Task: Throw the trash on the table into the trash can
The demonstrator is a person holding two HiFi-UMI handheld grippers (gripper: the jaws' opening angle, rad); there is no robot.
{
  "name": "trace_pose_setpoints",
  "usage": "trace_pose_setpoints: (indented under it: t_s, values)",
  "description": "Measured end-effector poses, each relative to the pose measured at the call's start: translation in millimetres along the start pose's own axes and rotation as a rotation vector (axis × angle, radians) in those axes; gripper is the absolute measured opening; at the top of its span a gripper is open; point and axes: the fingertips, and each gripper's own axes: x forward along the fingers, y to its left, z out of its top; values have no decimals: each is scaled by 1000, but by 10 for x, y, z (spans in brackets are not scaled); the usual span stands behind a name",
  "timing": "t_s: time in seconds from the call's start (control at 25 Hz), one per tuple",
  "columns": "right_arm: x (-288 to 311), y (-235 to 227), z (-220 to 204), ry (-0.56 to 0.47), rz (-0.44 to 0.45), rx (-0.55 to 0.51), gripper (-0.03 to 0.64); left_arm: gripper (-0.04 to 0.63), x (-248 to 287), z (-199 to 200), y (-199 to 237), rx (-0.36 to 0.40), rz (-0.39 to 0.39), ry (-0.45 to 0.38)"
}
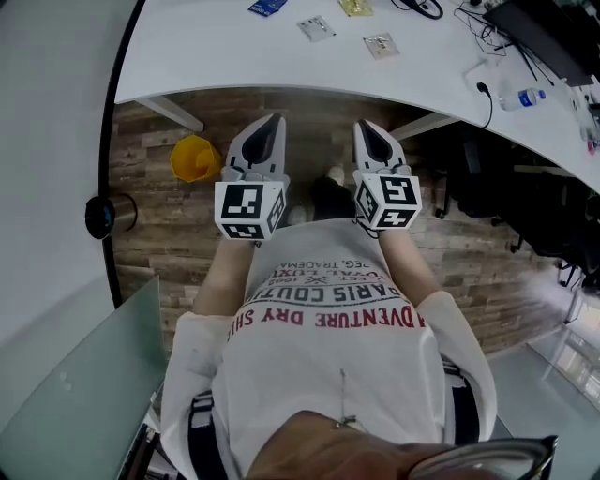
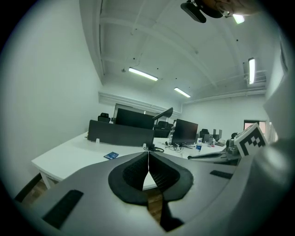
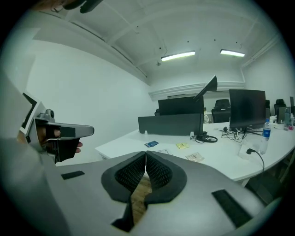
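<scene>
Small pieces of trash lie on the white table (image 1: pixel 216 47): a blue packet (image 1: pixel 268 7), a clear wrapper (image 1: pixel 317 28), a yellow wrapper (image 1: pixel 355 7) and another wrapper (image 1: pixel 382 44). A yellow trash can (image 1: pixel 195 157) stands on the wooden floor under the table's left part. My left gripper (image 1: pixel 275 119) and right gripper (image 1: pixel 364 125) are held side by side in front of my chest, short of the table edge, both shut and empty. In the right gripper view the blue packet (image 3: pixel 151 144), yellow wrapper (image 3: pixel 182 145) and a clear wrapper (image 3: pixel 195 157) lie ahead of the shut jaws.
A water bottle (image 1: pixel 527 97), a plug and cables (image 1: pixel 486 89) lie on the table's right part. Monitors (image 3: pixel 247 108) and a grey desk divider (image 3: pixel 170 123) stand farther back. A table leg (image 1: pixel 172 112) is near the trash can. A glass panel (image 1: pixel 75 375) is at my left.
</scene>
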Motion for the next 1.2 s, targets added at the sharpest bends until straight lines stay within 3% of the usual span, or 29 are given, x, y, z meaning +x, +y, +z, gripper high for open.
trace_pose_setpoints:
  t_s: [0.2,0.52,0.68,0.96,1.0,1.04,1.08,1.2]
  values:
    - [757,-122,44,17,68,-2,26,23,465,-75,362,-1,57,30]
    - [2141,-731,300,95,173,-40,26,23,1680,-1,999,-49,189,60]
    - [2748,-917,76,222,225,-74,26,23,2128,-209,1231,-103,241,138]
    - [3645,-1083,-472,389,225,-88,29,23,2809,-656,1650,-180,276,254]
    - [3720,-1078,-552,414,239,-83,40,23,2865,-726,1675,-194,282,271]
    - [3793,-1062,-639,442,257,-78,150,23,2915,-796,1695,-206,286,287]
    - [3869,-1037,-727,472,276,-76,202,23,2966,-863,1716,-216,288,302]
    - [4068,-958,-953,542,311,-103,204,23,3083,-1040,1779,-236,287,343]
